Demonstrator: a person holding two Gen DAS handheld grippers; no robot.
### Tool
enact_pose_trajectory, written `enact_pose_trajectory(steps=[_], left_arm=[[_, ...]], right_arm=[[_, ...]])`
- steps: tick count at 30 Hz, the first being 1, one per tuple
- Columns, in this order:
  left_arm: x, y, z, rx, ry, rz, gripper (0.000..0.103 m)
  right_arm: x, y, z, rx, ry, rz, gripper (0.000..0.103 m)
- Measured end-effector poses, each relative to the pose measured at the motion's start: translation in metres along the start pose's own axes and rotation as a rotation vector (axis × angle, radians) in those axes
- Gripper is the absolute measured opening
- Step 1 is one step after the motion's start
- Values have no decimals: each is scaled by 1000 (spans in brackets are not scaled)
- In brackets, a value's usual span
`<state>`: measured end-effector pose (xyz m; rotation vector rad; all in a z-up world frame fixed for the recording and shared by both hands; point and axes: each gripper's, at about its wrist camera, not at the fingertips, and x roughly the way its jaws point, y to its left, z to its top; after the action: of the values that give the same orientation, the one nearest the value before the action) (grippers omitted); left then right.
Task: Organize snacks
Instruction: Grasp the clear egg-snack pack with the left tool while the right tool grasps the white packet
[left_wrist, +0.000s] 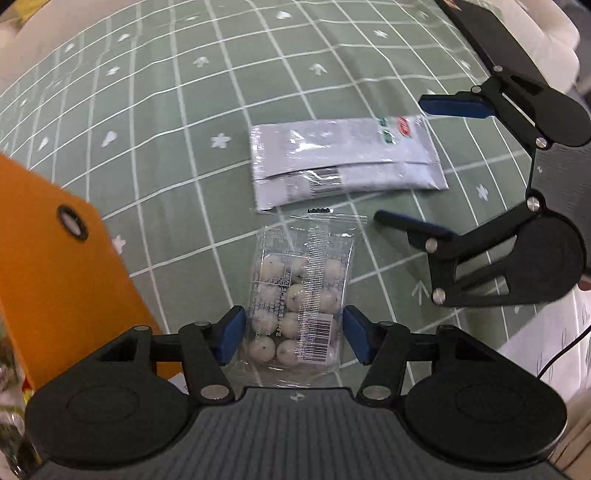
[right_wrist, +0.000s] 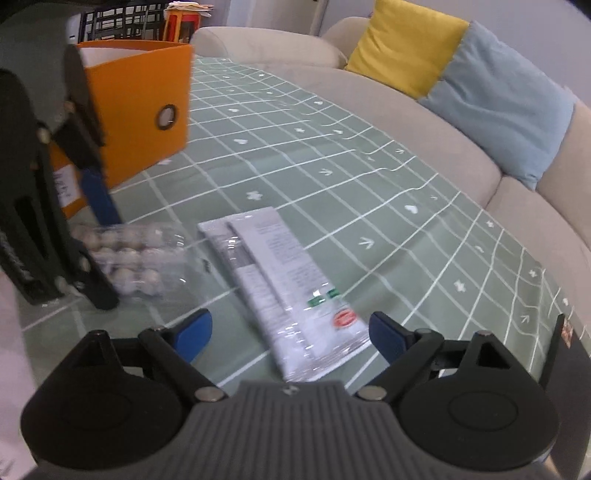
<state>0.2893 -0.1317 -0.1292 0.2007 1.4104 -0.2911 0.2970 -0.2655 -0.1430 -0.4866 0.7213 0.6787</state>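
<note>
Left gripper: my left gripper (left_wrist: 294, 338) sits low over the table with its blue pads spread on either side of the clear bag, not squeezing it. There's a sliver of gap on each side as far as I can see, so it's released for now.

Clear bag: the clear bag of round white snacks (left_wrist: 297, 301) lies flat on the cloth, barcode end toward my left wrist. From the right wrist cam it's over on the left (right_wrist: 133, 258), partly behind my other gripper's finger.

Right gripper: my right gripper (right_wrist: 290, 334) is spread wide too, pads on both sides of the near end of the white packet and gripping nothing. In the left cam it comes in from the right (left_wrist: 436, 162).

White packet: the white packet (left_wrist: 343, 162) lies flat just past the clear bag, seam side up, red and green logos at the end nearest my right gripper (right_wrist: 291, 291). The two look like they're touching or nearly so, kinda hard to call.

Orange box: the orange box (right_wrist: 136, 110) stands upright to the left of the snacks, open top, metal ring hole in its side.

Table: green tablecloth (left_wrist: 166, 110) with a white grid and little white shapes.

Background: beige sofa (right_wrist: 406, 122) behind the table, with a yellow and light blue cushion (right_wrist: 461, 77).
</note>
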Motion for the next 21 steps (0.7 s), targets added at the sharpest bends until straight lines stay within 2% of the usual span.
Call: enact_pose_trajectory(steps=[9,12,14,15,21], left_arm=[[-3,3,-6,-48,-22,14,67],[-2,-1,-8,-61,-30,22,67],[-1,-3,-11,-66,-38,27,67],[-4,-4,-11,-71,-42,28,67],[-15,-10,-19,-82,-82,44,67]], right_arm=[[20,-27,-1,212,-24,63,89],[21,-23,4,224,-2,61,89],[19,-19,9,226,30,63,84],[18,-18,11,230,42,63,77],[4,-3,13,301,131,8,67]])
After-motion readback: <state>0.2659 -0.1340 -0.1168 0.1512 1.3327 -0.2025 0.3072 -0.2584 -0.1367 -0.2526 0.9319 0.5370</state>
